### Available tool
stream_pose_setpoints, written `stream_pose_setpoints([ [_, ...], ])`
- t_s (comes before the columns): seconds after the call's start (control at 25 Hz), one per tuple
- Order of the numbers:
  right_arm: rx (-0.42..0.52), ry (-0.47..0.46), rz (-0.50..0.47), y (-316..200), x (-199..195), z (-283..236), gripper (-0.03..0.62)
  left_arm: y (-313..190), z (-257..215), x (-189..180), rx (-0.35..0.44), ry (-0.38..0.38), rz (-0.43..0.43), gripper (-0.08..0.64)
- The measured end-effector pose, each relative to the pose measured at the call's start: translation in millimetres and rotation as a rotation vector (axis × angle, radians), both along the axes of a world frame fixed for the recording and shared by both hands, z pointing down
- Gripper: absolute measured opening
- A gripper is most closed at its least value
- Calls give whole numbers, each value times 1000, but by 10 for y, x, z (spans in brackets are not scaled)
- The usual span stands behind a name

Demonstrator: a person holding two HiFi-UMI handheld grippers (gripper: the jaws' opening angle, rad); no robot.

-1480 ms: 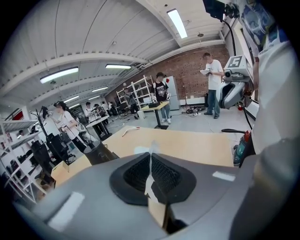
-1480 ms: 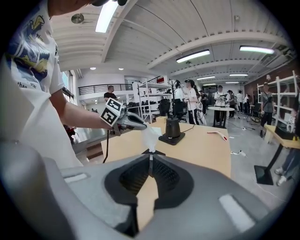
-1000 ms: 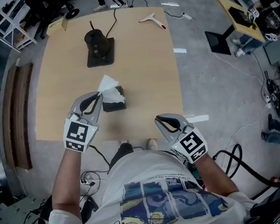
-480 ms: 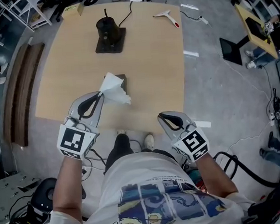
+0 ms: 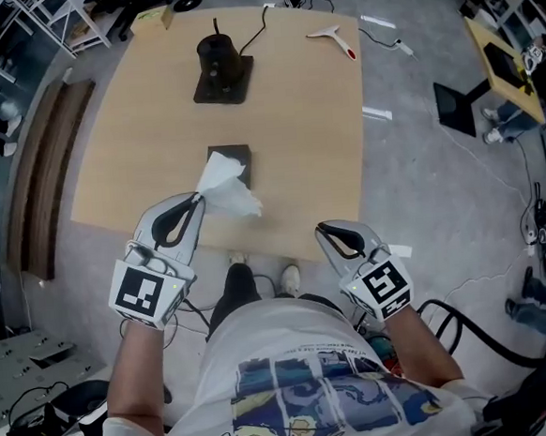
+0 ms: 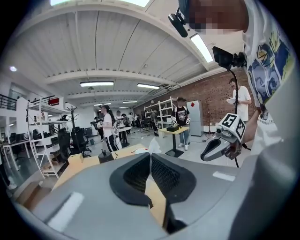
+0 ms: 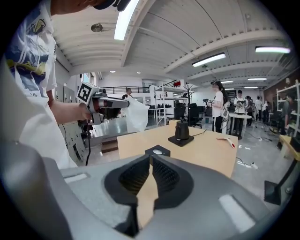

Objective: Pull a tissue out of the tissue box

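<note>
Head view: left gripper [image 5: 196, 200] has its jaws closed tight on a white tissue [image 5: 226, 185]; the tissue hangs free of the box, over the near edge of the table [image 5: 309, 144]; tissue box [image 5: 234, 154], dark, sits flat on the table at 1 o'clock from that gripper's tip; right gripper [image 5: 324, 229] at 4 o'clock from the box, off the table edge, jaws closed together with nothing between them; black stand [image 5: 221, 66] at 12 o'clock from the box.
</note>
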State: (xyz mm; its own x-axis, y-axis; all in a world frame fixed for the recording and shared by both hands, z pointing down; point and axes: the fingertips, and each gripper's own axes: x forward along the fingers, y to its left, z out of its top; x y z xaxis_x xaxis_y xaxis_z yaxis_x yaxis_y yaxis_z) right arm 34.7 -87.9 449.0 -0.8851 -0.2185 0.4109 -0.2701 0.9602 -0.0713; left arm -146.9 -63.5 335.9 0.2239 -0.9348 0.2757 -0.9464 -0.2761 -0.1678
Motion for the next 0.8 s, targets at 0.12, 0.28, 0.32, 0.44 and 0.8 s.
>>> stream_pose_setpoints([
  [0.12,11,6,-5,20,19,-9,12,53,-50,65,13,15,8,5],
  [0.28,25,5,-12,53,3,-28,12,107,-109,138,20,22,16,5],
  [0.32,30,5,-15,58,-11,-41,12,115,-122,145,18,23,17,5],
  [0.44,48,4,-29,80,-60,-98,12,156,-135,157,9,29,21,5],
  [0.8,73,16,-35,98,-142,-171,11,254,-151,257,1,54,83,5],
])
